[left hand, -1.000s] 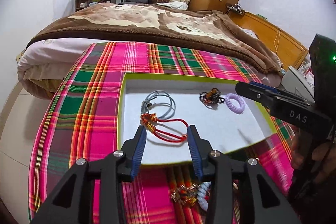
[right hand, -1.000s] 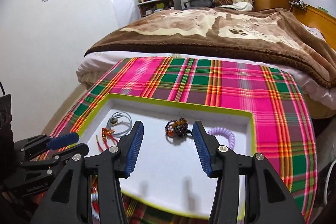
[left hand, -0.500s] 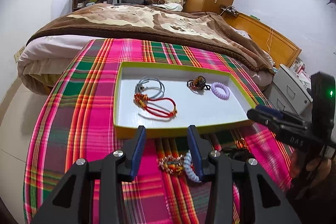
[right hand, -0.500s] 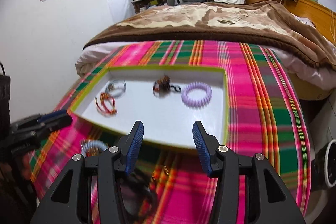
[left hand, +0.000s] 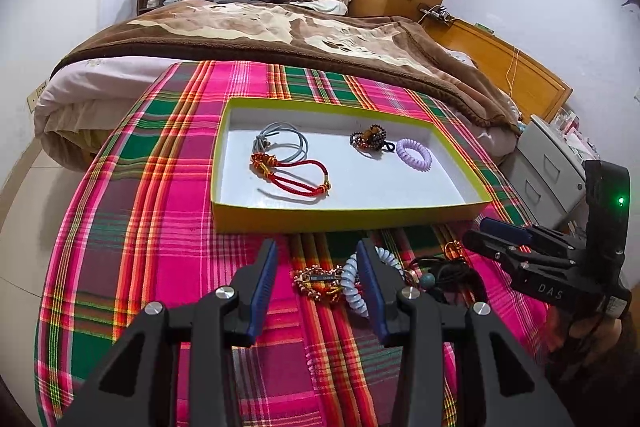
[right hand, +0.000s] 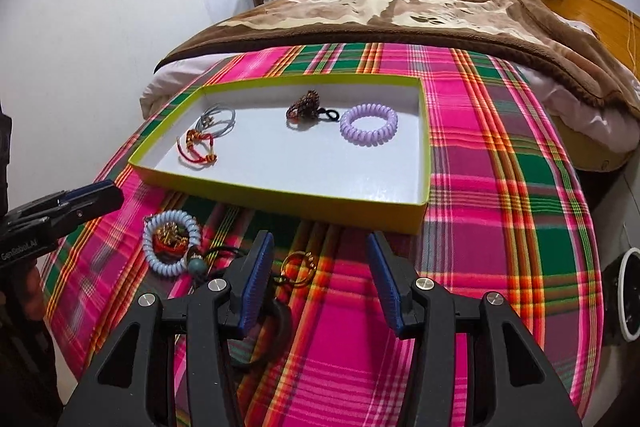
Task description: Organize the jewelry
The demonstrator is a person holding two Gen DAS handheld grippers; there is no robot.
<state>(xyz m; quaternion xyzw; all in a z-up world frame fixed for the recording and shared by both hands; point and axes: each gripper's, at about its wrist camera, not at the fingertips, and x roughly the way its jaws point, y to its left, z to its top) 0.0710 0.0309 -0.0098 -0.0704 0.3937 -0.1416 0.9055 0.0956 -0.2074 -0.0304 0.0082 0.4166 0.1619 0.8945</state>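
Left wrist view: left gripper (left hand: 316, 263) hangs with fingers apart over a gold chain bracelet (left hand: 318, 284) and pale blue coil hair tie (left hand: 354, 285) on the plaid cloth (left hand: 160, 227), near the yellow-rimmed tray (left hand: 344, 217). Right gripper (right hand: 320, 267) is also spread wide, empty.

Both wrist views look from the near edge of the plaid table (left hand: 168, 195) across the tray (left hand: 348, 217), sharing it; the right view (right hand: 280, 201) sits further right.

"DAS" on right gripper (left hand: 496, 239); "GenRobot.AI" on left gripper (right hand: 94, 195).
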